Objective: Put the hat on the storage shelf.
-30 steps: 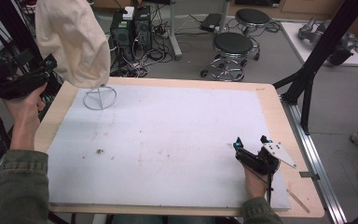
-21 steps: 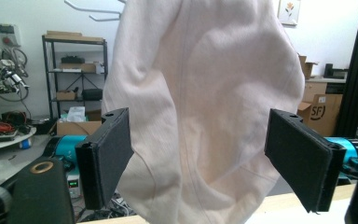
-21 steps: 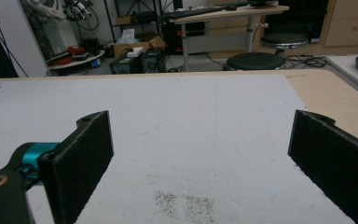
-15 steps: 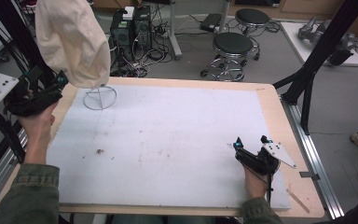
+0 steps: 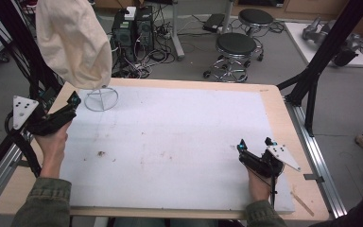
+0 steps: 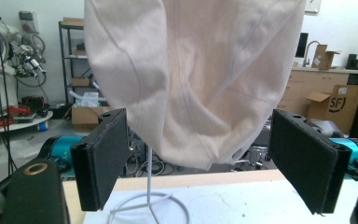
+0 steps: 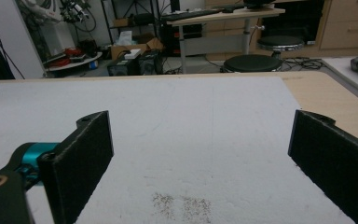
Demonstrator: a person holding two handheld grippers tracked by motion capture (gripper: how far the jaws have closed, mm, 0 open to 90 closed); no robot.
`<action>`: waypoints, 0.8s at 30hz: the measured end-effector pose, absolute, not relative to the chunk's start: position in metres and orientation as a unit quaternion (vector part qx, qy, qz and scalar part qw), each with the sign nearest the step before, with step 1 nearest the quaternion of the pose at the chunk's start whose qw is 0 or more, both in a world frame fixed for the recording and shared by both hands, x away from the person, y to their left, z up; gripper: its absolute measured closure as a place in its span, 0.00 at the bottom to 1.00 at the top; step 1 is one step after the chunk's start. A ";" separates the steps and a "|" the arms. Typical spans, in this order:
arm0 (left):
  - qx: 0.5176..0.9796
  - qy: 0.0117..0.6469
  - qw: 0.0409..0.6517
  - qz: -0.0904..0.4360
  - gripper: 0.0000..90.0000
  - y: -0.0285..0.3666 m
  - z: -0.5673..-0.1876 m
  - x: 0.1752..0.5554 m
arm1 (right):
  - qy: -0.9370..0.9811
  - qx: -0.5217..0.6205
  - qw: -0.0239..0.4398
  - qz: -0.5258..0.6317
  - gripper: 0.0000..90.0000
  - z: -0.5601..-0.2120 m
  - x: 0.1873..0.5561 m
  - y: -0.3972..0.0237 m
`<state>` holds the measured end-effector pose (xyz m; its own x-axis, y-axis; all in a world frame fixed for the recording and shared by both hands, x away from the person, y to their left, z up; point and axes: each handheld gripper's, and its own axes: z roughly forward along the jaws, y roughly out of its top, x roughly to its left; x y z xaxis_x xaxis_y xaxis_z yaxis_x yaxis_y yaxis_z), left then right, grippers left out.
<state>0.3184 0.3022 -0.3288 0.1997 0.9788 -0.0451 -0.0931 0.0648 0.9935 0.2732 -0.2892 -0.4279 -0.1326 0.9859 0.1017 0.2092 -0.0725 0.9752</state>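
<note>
- Cream cloth hat (image 5: 73, 40) hangs on a thin white wire stand (image 5: 101, 98) at the far left corner of the table; stand's ring base sits on the white mat (image 5: 170, 142), just inside its far left edge.
- From the left gripper view: hat (image 6: 191, 79) drapes down over the stand's upright wire (image 6: 148, 186); its lower edge hangs between the two jaws' tops, farther off than the jaws, not touching them as far as can be told. Seams and soft folds run down the fabric.
- Left gripper (image 5: 71, 105): held in the left hand (image 5: 52, 142) at the table's left edge, near the stand's base, pointing toward it. Jaws spread wide, nothing between the pads. Grey three-cornered plate (image 5: 22, 109) sits on top of it, out over the table's edge.
- Right gripper (image 5: 254, 144): near right part of the mat, well apart from the hat, resting low at the mat's surface. Right gripper view shows jaws spread wide, bare mat between them, holding nothing.
- Small dark specks (image 7: 182, 205) on the mat just ahead of the right jaws; another dark smudge (image 5: 100, 153) on the mat's left half.
- Table (image 5: 283, 118): pale wood border around the mat.
- Beyond the far edge: two black round stools (image 5: 236, 47), computer towers (image 5: 132, 28) with tangled cables on the floor.
</note>
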 end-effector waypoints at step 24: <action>0.508 0.477 0.553 0.457 0.23 0.295 -0.399 0.299 | 0.557 0.532 0.394 0.501 0.06 -0.426 0.270 -0.289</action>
